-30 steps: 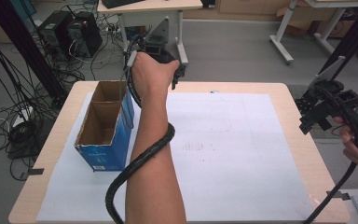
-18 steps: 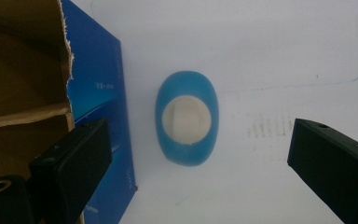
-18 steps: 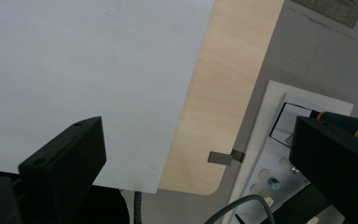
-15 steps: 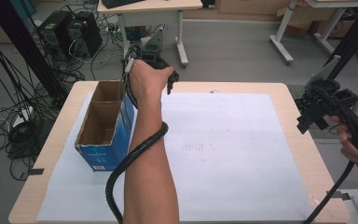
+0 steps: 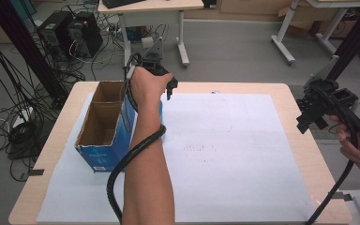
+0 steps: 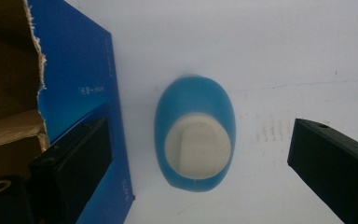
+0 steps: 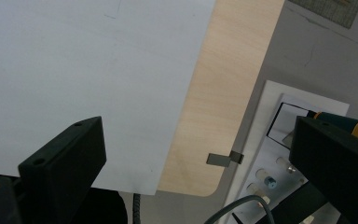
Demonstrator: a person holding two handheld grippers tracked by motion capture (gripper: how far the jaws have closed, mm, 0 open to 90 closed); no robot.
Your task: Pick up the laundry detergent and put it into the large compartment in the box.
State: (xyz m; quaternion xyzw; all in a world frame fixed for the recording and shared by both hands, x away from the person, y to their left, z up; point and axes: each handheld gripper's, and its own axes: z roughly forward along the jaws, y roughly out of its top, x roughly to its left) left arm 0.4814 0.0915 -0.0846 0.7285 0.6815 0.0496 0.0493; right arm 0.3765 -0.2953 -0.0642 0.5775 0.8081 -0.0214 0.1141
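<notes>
A person's left hand [image 5: 145, 84] holds the left gripper [image 6: 200, 154] above the far side of the white sheet [image 5: 243, 154] covering the wooden table [image 5: 304, 154], its jaws spread wide and empty. Seen between them, a blue bottle with a white flip cap [image 6: 196, 140] stands on the sheet just beside an open blue cardboard box [image 5: 105, 126]. At the table's right edge, the right hand [image 5: 358, 145] holds the right gripper [image 7: 200, 158], jaws likewise wide apart, holding nothing.
</notes>
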